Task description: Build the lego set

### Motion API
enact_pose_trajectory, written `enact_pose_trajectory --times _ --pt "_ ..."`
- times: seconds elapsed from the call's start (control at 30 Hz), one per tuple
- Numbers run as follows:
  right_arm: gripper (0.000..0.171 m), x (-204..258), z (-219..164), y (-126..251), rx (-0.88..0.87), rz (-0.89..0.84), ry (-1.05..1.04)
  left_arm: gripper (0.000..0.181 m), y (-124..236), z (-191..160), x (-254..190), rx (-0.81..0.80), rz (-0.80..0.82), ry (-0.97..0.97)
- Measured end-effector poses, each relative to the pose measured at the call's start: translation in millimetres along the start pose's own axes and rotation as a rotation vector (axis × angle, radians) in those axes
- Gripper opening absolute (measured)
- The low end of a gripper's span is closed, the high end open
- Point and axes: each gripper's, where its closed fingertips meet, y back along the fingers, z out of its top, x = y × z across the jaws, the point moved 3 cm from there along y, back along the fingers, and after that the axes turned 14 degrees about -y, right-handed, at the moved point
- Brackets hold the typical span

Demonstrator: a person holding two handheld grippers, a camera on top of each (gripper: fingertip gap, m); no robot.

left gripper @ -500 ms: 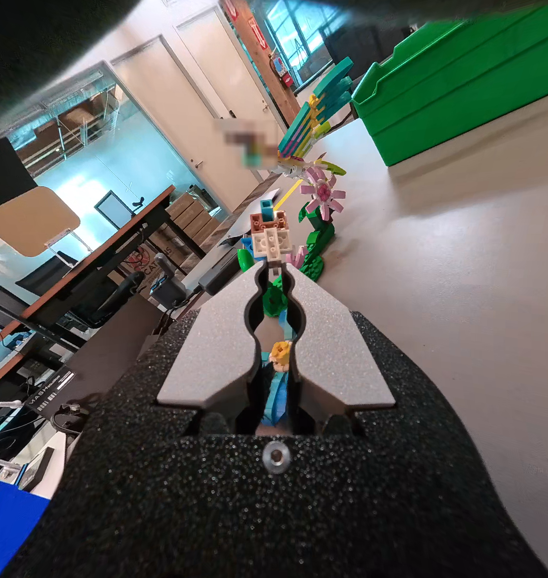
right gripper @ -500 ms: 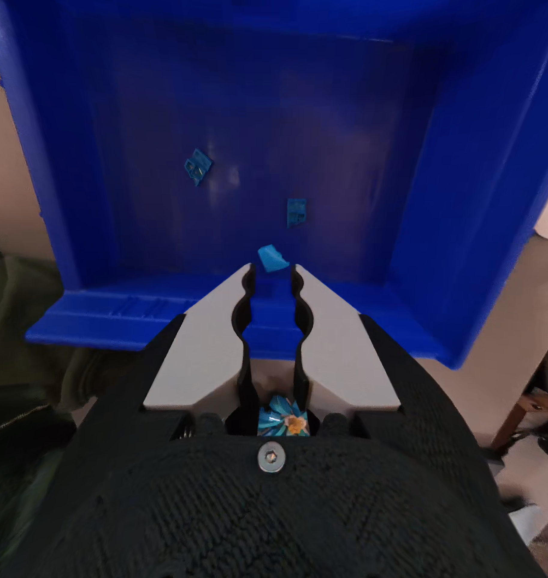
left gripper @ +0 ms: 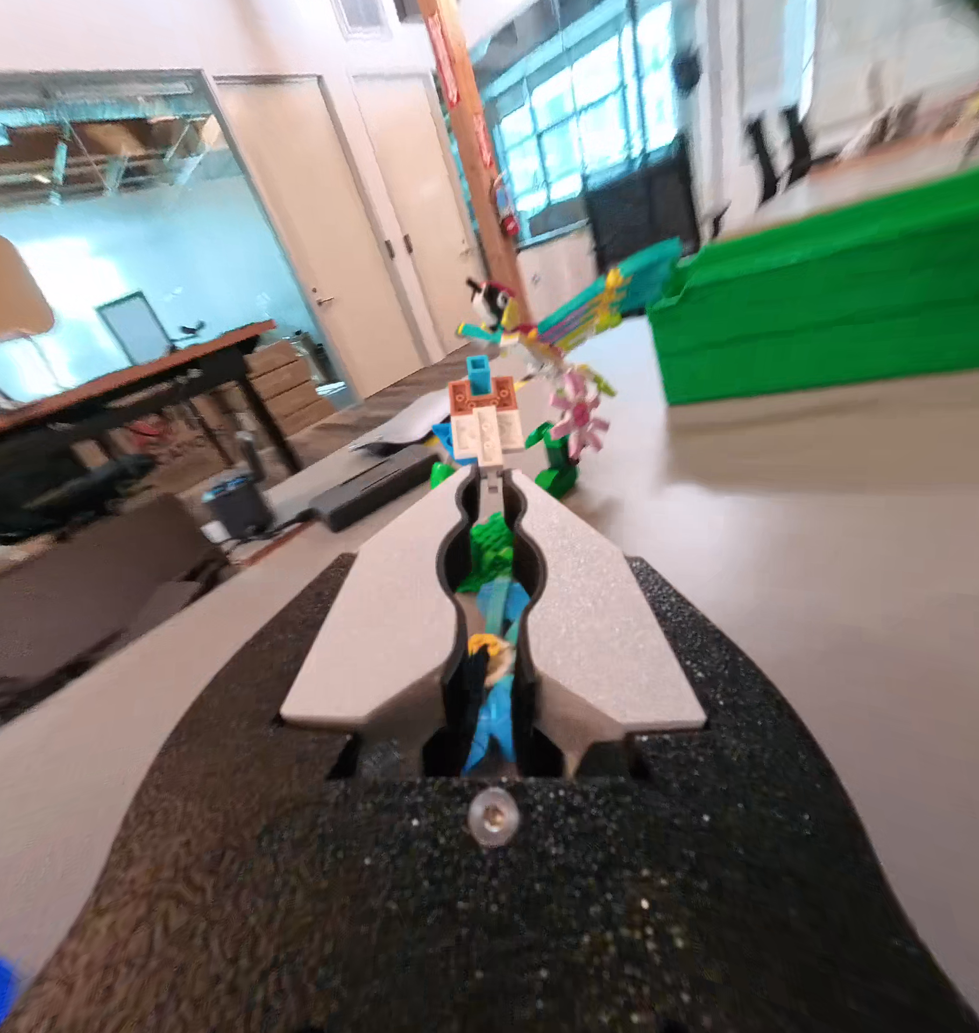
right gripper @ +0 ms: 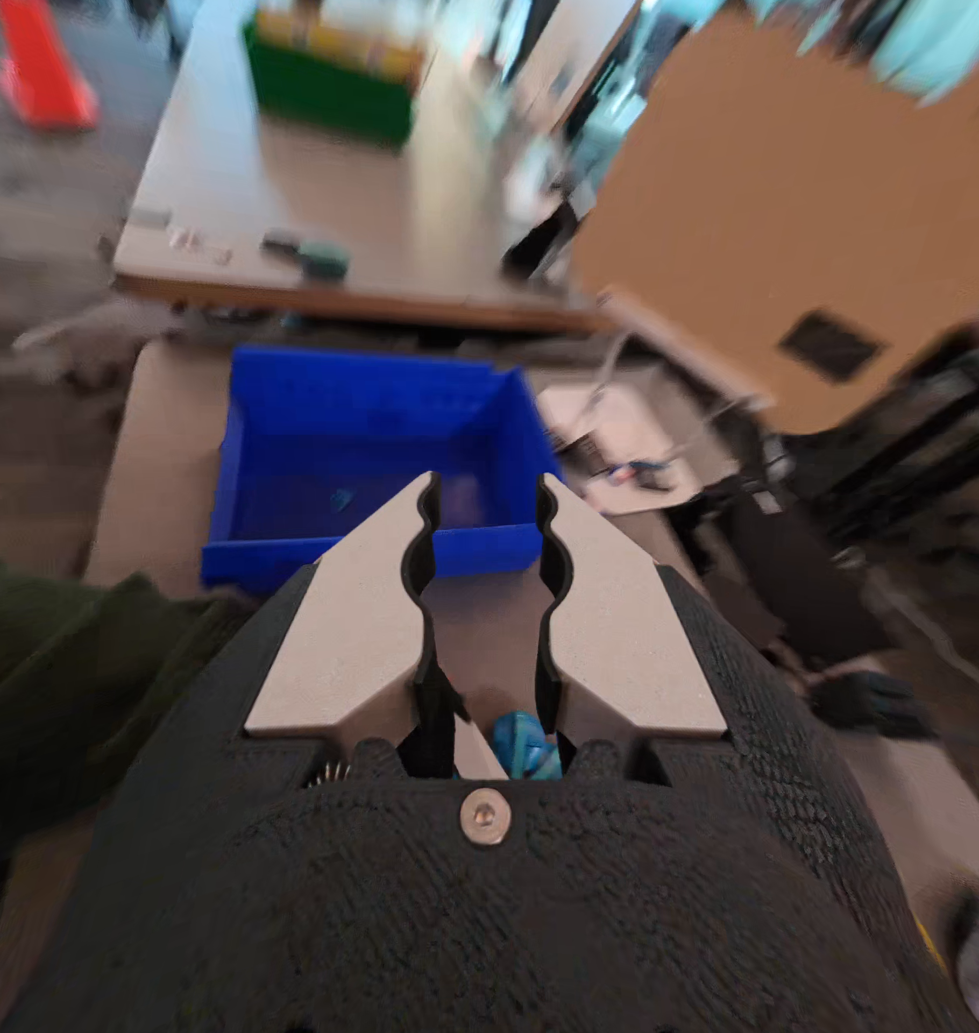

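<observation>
The left gripper (left gripper: 490,478) is seen in the centre of its frame, its grey fingers (left gripper: 398,603) drawn nearly together at the tips. The right gripper (right gripper: 487,492) is held lower centre, its fingers (right gripper: 359,609) parted by a clear gap, nothing clamped between them.

Daylight pours from the windows (left gripper: 565,112) far beyond the fingers, leaving a soft sheen on the table (left gripper: 811,531) to their right. Both pictures smear with motion blur (the right wrist view worst), sharpest near the fingers, and bend at the edges.
</observation>
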Motion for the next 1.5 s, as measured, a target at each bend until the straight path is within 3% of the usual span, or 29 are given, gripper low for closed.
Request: enact_pose_trajectory --times 0.1,0.2,0.3,0.5,0.63,0.73,0.8,0.9,1.0,1.23,1.4,1.5 --pt "0.026 -20.5 -31.7 75.0 -0.303 -0.176 0.0 0.004 3.3 11.5 2.1 -0.115 -0.071 0.169" --pt "0.023 -36.0 -89.6 110.4 -0.397 -0.293 -0.056 0.003 5.9 19.8 3.0 -0.171 -0.086 0.189" --pt "0.023 -46.8 -136.6 114.2 -0.386 -0.262 -0.246 0.004 7.7 23.1 1.8 -0.174 -0.048 0.08" --pt "0.025 -49.5 -175.5 99.8 -0.431 -0.032 -0.559 0.004 8.8 30.0 -4.9 -0.185 -0.023 -0.07" --pt "0.026 -46.4 -182.6 93.8 -0.412 0.041 -0.619 0.004 6.8 32.0 -14.9 -0.18 -0.045 -0.159" --pt "0.025 -45.9 -178.7 101.1 -0.462 0.087 -0.641 0.004 5.5 31.4 -18.7 -0.188 -0.108 -0.08" --pt "0.026 -44.4 -174.6 108.4 -0.494 0.107 -0.602 0.004 7.3 38.1 -26.1 -0.247 -0.257 0.104" --pt "0.029 -28.1 -159.8 123.9 -0.586 0.215 -0.486 0.003 19.5 59.3 -35.9 -0.42 -0.649 0.617" --pt "0.027 -15.8 -153.3 128.9 -0.616 0.241 -0.391 0.004 24.8 63.8 -31.2 -0.508 -0.761 0.837" --pt "0.017 -16.7 -154.9 128.6 -0.603 0.155 -0.308 0.004 25.5 62.2 -32.1 -0.512 -0.847 0.967" --pt "0.016 -18.9 -158.6 127.9 -0.562 0.174 -0.341 0.004 24.3 58.5 -35.5 -0.466 -0.822 0.89" --pt "0.015 -25.5 -165.4 127.5 -0.513 0.136 -0.339 0.004 17.9 50.7 -36.8 -0.392 -0.723 0.785"
